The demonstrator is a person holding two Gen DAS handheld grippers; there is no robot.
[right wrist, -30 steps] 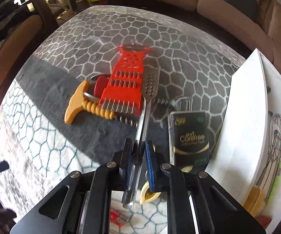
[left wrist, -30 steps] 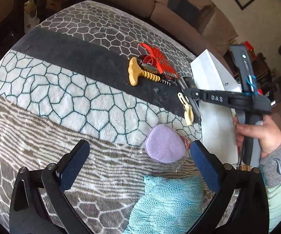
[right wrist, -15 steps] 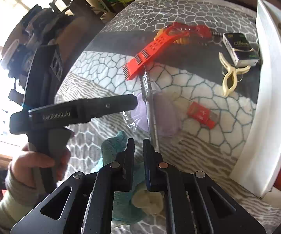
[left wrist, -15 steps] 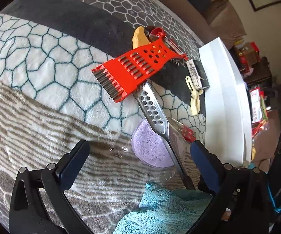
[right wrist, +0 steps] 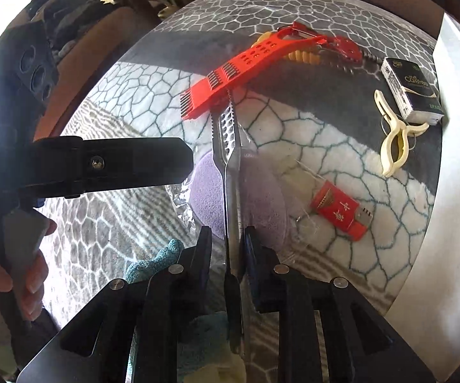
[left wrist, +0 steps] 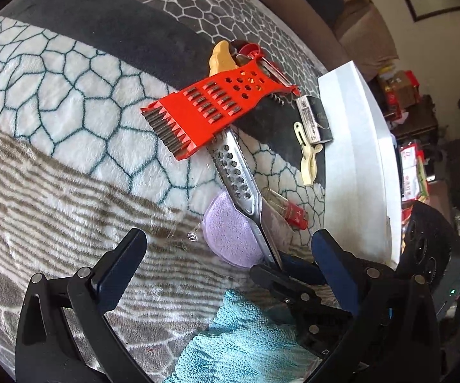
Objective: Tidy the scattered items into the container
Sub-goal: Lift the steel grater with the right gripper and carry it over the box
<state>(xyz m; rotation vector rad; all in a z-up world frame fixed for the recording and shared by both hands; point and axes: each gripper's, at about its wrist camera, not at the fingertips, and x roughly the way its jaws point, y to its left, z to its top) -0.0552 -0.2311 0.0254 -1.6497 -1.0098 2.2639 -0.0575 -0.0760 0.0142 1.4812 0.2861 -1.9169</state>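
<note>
Clearly the white container (right wrist: 453,146) stands right of the right gripper (right wrist: 226,245), whose fingers are closed on the steel grater's (left wrist: 234,172) thin handle; stiff, slick, tip-heavy, its tip is under the red slicer (left wrist: 210,108). The left gripper (left wrist: 226,249) gapes wide, holding nothing, purple sponge (left wrist: 226,233) ahead.

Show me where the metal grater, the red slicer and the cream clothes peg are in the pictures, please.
metal grater (left wrist: 234,172): left wrist view, on its perforated blade.
red slicer (left wrist: 210,108): left wrist view, on the flat middle of its plastic body.
cream clothes peg (right wrist: 393,148): right wrist view, where its two arms meet.
</note>
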